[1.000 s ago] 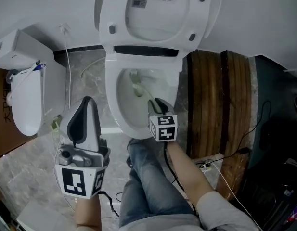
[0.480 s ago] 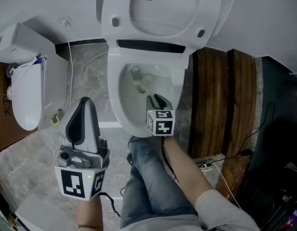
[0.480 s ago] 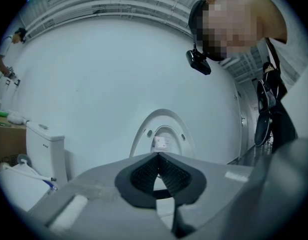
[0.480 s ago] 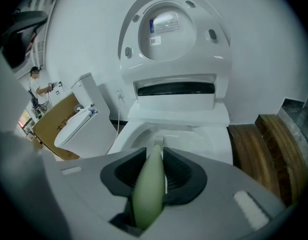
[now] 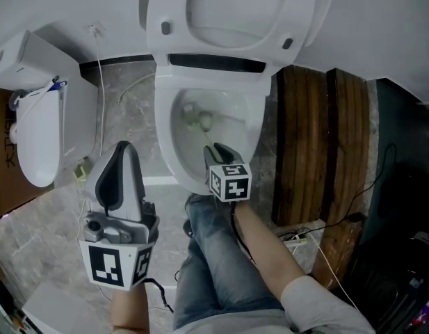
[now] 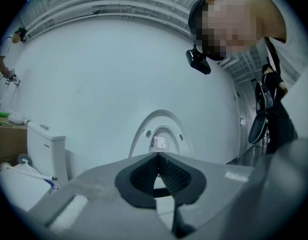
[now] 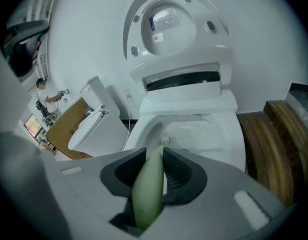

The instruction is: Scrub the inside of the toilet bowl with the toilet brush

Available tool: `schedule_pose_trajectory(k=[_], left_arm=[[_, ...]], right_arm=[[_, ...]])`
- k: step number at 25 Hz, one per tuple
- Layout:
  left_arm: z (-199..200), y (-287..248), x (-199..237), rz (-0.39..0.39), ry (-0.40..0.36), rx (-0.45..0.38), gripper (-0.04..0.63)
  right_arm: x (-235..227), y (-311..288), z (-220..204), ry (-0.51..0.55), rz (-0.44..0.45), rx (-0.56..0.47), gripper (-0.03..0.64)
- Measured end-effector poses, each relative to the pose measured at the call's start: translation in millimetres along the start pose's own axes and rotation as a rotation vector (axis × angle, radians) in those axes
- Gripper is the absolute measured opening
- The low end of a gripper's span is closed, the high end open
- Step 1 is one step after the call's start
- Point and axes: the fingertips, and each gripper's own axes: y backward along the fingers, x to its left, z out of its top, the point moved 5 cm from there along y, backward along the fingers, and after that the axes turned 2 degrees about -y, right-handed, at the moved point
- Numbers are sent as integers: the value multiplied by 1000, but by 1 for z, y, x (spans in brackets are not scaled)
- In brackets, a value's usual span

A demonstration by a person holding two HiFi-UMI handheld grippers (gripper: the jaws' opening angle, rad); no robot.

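Note:
The white toilet stands with lid and seat (image 5: 231, 12) raised, its bowl (image 5: 174, 155) open below. The brush head (image 5: 197, 121) rests against the inner left side of the bowl near the bottom. My right gripper (image 5: 215, 151) hangs over the bowl's front rim, shut on the pale green brush handle (image 7: 150, 184), which runs out between its jaws (image 7: 162, 154) toward the bowl (image 7: 228, 134). My left gripper (image 5: 122, 160) is held over the floor left of the toilet, jaws closed together (image 6: 157, 156) on nothing, pointing toward the raised lid (image 6: 161, 134).
A second toilet (image 5: 33, 145) and a cardboard box (image 5: 0, 172) stand at the left. Dark wooden planks (image 5: 318, 138) lie right of the bowl, with cables (image 5: 325, 245) and dark gear beyond. My jeans leg (image 5: 214, 263) is just in front of the bowl.
The brush head has swept from the back of the bowl down and left. My right gripper shifted slightly left and nearer the front rim. The left gripper stayed still.

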Motion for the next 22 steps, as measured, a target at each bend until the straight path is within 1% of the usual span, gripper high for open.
schedule_pose_trajectory(k=[5, 11, 18, 22], left_arm=[[0, 8, -4, -8, 0, -1, 3], [3, 16, -14, -27, -1, -11, 3], [6, 26, -34, -62, -6, -15, 3], [9, 31, -42, -78, -9, -23, 3]], right_arm=[[2, 12, -13, -56, 25, -3, 103], [4, 30, -33, -75, 43, 9, 104], [4, 52, -58, -78, 57, 29, 104], [4, 63, -71, -54, 62, 42, 104]])
